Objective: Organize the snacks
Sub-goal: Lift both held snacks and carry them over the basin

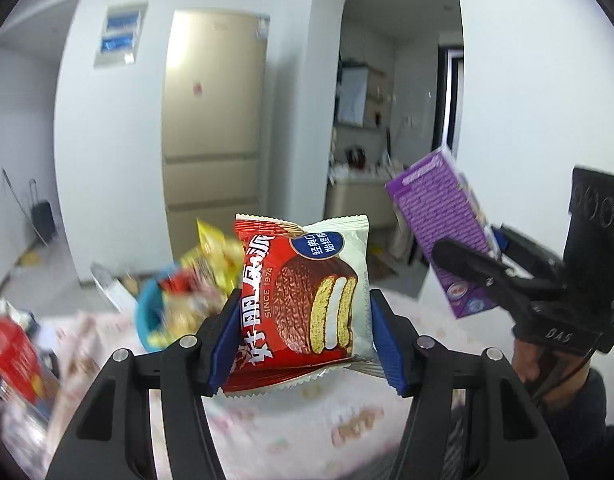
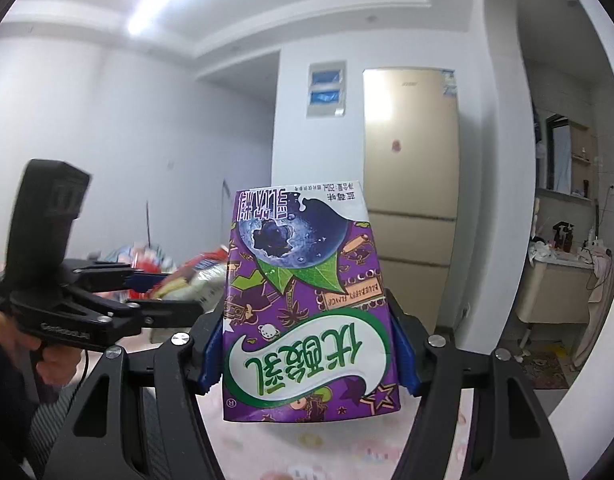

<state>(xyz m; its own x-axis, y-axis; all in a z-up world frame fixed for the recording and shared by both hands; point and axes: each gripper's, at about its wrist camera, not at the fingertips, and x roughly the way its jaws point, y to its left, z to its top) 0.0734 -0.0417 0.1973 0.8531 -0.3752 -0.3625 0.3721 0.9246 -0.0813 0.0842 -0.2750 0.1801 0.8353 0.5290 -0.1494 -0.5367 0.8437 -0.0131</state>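
Two hand-held grippers are raised above a table covered in a pale pink patterned cloth [image 1: 307, 432], each carrying one snack.

The left gripper [image 1: 305, 340] has its two blue pads pressed against the sides of a single chocolate pie packet [image 1: 303, 300], red and white with a picture of a cut cake. The packet stands upright between the pads, its top rising above them and its printed text running sideways.

The right gripper [image 2: 307, 344] clamps one purple blueberry milk carton [image 2: 307, 304] between its two blue pads. The carton is held upside down, so its lettering reads inverted. Seen from the left wrist view, this carton [image 1: 443, 232] sits to the right of the pie packet, tilted, with the right gripper's black fingers around its lower part. A hand [image 2: 47, 356] grips the handle of the left gripper at the left edge of the right wrist view.

Farther off on the table, to the left, lies a blurred heap of snacks [image 1: 195, 280]; a blue bowl edge and yellow and red wrappers show, but the blur prevents a count. One beige fridge [image 2: 411, 184] stands against the far wall.
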